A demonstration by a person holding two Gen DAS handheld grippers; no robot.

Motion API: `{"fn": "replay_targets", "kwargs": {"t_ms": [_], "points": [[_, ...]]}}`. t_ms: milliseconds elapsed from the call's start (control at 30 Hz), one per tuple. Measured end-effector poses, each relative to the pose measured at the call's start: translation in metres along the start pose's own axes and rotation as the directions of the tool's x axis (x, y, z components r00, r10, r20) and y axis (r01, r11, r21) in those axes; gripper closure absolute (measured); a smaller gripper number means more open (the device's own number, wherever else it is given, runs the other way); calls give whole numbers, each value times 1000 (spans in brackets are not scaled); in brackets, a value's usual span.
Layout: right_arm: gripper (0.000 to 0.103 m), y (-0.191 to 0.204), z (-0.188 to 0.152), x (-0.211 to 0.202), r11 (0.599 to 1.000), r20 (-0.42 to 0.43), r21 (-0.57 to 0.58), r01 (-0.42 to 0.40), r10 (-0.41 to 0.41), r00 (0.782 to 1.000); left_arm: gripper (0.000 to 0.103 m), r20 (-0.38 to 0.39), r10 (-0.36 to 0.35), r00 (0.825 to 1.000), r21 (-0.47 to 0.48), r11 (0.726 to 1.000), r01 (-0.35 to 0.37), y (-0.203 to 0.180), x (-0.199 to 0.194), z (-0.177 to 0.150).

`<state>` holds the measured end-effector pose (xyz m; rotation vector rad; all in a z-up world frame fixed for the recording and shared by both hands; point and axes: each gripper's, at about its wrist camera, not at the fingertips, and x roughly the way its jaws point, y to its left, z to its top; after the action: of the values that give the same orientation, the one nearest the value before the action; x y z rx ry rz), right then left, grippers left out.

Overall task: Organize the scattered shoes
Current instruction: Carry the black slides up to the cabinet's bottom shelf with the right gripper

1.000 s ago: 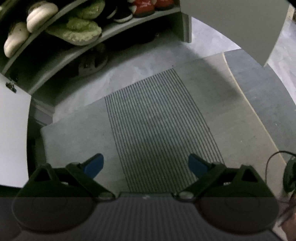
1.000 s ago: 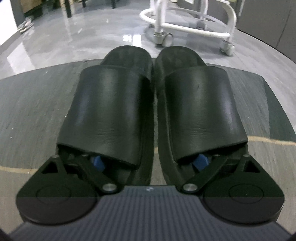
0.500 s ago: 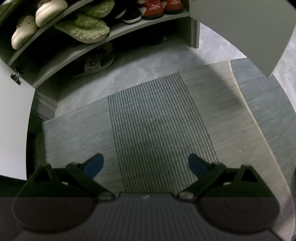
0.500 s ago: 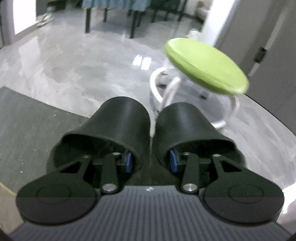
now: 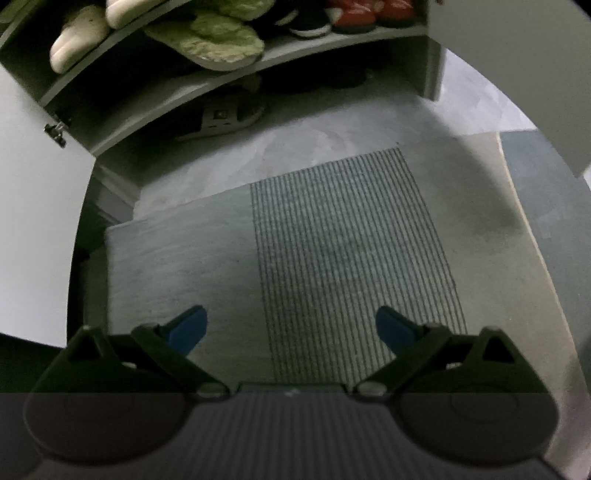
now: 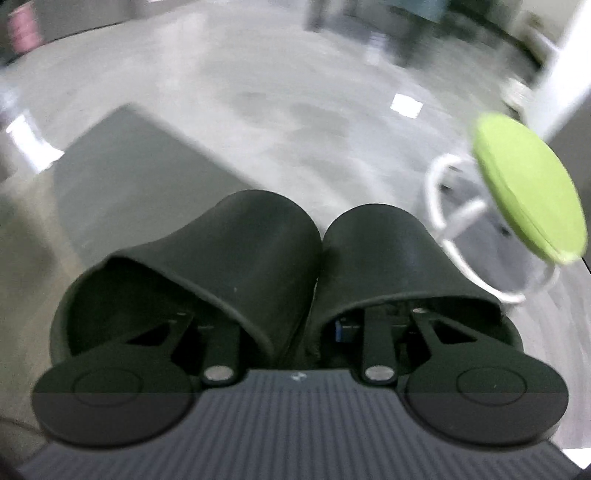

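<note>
The left gripper (image 5: 291, 326) hangs over the mat (image 5: 177, 266), its blue fingers (image 5: 186, 328) spread wide with nothing between them. Straight ahead of its tips runs the mat's striped band (image 5: 351, 251), and beyond that a strip of grey floor (image 5: 314, 144). Further ahead stands the open shoe rack (image 5: 332, 42). On its shelf, from the left of the gripper's view, sit white slippers (image 5: 74, 44), green slippers (image 5: 210, 40), a dark shoe (image 5: 308, 24) and red shoes (image 5: 365, 14). A grey sandal (image 5: 225, 116) lies under the shelf, in shadow. A white door (image 5: 26, 221) hangs open off to the gripper's left.

The right gripper (image 6: 291, 328) is up off the floor with the pair of black slides (image 6: 258, 251) hanging on it. One finger is pushed inside each slide's strap, so both tips are mostly hidden; only a bit of blue pad (image 6: 341, 326) shows inside the right slide. The jaws are closing, squeezing the two slides' inner walls together between them. The slides touch side by side, toes pointing away from the gripper. Below and ahead to its left lies a dark mat (image 6: 122, 166) on the glossy floor (image 6: 280, 99); ahead to its right stands a green stool (image 6: 524, 188) on a white frame. This view is blurred.
</note>
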<state>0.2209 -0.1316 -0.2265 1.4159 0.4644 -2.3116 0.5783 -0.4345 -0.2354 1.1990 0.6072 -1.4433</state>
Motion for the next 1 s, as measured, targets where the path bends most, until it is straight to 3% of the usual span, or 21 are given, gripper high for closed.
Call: {"fn": "replay_targets", "kwargs": {"t_ms": [133, 233, 333, 400, 533, 600, 700, 933, 1000], "points": [[72, 49, -8, -41, 986, -16, -98, -134, 133, 991, 4, 28, 19, 999, -58, 998, -18, 22, -1, 12], [72, 96, -17, -66, 949, -19, -222, -225, 227, 974, 4, 44, 32, 999, -109, 994, -27, 44, -3, 19], [72, 152, -27, -90, 879, -17, -361, -311, 327, 945, 4, 66, 62, 996, -154, 987, -51, 69, -4, 25], [72, 206, -34, -106, 792, -12, -473, -385, 431, 902, 4, 74, 84, 994, -199, 978, -68, 87, -4, 29], [72, 274, -36, -126, 668, -10, -597, -444, 547, 837, 4, 66, 125, 990, -276, 956, -102, 123, -1, 32], [72, 330, -35, -138, 567, -6, -674, -473, 636, 772, 4, 51, 131, 990, -317, 942, -108, 141, 0, 33], [72, 393, -36, -147, 468, -16, -733, -494, 714, 700, 4, 49, 169, 984, -378, 915, -138, 170, -2, 35], [72, 540, -68, -158, 291, -31, -814, -503, 843, 537, 4, -2, 238, 971, -470, 857, -211, 224, 6, 33], [72, 562, -77, -162, 258, -36, -830, -494, 860, 509, 4, -21, 248, 969, -481, 847, -227, 235, 9, 34]]}}
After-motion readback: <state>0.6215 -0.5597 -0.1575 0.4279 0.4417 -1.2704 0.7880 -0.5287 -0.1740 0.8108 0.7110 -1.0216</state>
